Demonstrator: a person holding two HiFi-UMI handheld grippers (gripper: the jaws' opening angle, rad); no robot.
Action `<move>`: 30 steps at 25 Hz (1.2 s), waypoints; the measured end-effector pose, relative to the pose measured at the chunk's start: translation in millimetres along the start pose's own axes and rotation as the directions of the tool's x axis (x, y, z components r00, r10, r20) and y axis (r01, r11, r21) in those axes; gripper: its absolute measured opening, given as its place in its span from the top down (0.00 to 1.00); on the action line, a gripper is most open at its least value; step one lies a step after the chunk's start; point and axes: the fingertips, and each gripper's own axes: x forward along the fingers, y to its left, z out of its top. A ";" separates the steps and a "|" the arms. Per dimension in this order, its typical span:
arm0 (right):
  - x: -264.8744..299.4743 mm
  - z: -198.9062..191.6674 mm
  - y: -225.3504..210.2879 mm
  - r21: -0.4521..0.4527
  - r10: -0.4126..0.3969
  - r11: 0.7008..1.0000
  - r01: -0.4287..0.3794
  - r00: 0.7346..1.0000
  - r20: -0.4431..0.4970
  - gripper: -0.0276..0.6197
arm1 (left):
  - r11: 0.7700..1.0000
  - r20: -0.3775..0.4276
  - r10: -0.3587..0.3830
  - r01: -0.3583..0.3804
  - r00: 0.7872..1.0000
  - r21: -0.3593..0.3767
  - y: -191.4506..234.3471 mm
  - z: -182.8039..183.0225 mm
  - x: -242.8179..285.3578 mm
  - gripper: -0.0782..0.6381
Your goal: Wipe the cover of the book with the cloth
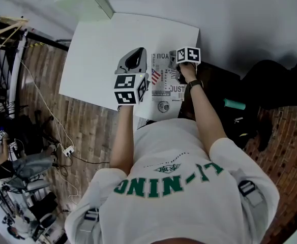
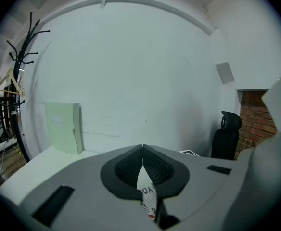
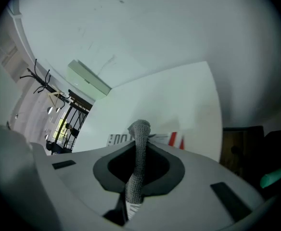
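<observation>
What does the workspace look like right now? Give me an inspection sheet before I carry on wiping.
Surface: white table, with the book at its near right edge.
Job's things: book, printed cover up; grey cloth, held above the book.
Clutter: pale green box at the table's far corner.
Grippers: left gripper shut on the book's edge; right gripper shut on the cloth.
Cables: white cable running to a power strip on the floor left of the table.
Surroundings: coat rack at left; black chair at right.
</observation>
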 end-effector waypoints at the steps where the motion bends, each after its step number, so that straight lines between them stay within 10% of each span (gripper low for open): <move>1: -7.2 1.5 -12.1 0.014 -0.018 1.000 0.018 1.000 0.012 0.91 | 1.000 -0.001 -0.009 0.009 1.000 0.004 -3.8 -0.4 2.0 0.87; 9: -30.7 5.1 -46.5 0.065 -0.093 0.994 0.090 0.995 0.045 0.91 | 1.000 0.014 -0.023 0.023 1.000 0.021 -10.8 5.5 -1.1 0.87; 18: 15.3 -14.1 75.0 -0.056 0.119 0.991 -0.121 0.992 -0.038 0.90 | 0.998 0.017 0.055 -0.055 0.998 0.004 18.7 0.9 -24.1 0.87; 30: 42.3 -32.5 80.5 -0.043 0.093 0.994 -0.098 0.990 -0.110 0.90 | 0.997 0.011 0.077 -0.076 0.997 -0.009 32.2 -1.1 -25.3 0.87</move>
